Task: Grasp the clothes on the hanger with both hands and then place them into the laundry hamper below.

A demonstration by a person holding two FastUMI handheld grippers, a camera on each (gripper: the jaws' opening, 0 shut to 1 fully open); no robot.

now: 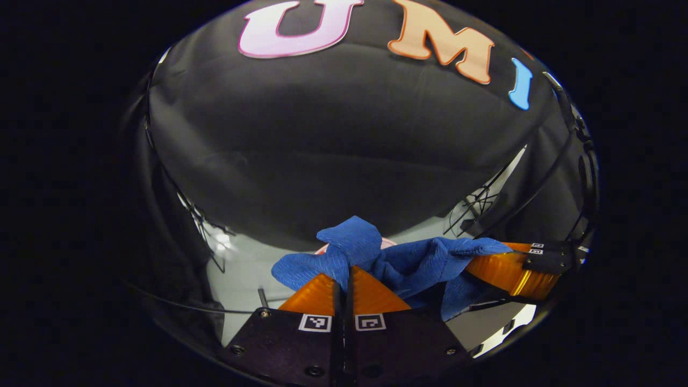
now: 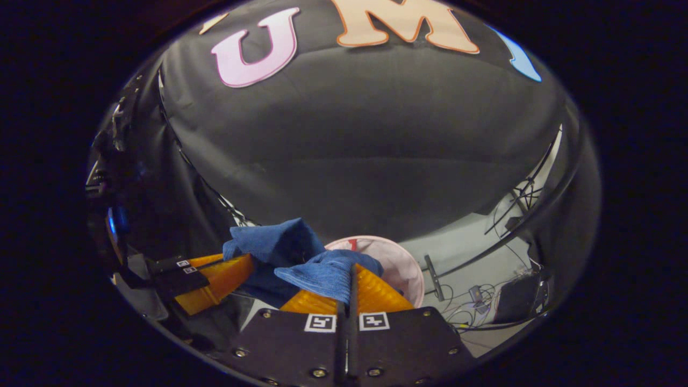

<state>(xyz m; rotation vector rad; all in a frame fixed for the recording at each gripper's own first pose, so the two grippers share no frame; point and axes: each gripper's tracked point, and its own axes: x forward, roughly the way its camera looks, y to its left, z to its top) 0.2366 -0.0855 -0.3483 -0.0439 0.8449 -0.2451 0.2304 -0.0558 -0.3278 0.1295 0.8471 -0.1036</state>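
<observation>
A blue knitted garment (image 1: 398,260) hangs stretched between my two grippers. In the left gripper view, my left gripper (image 1: 344,277) is shut on one bunched end of it, and my right gripper (image 1: 478,263) holds the other end at the right. In the right gripper view, my right gripper (image 2: 352,274) is shut on a fold of the blue garment (image 2: 301,258), with my left gripper (image 2: 236,269) gripping it at the left. A pale pink laundry hamper (image 2: 400,263) stands on the floor just beyond and below the cloth; a sliver of the hamper's rim (image 1: 323,248) peeks out behind the garment.
The black cloth wall rises close behind. A light grey floor (image 2: 473,242) shows below it, with thin black rack legs (image 1: 473,207) and cables, and a dark box (image 2: 518,303) with wires at the right of the right gripper view.
</observation>
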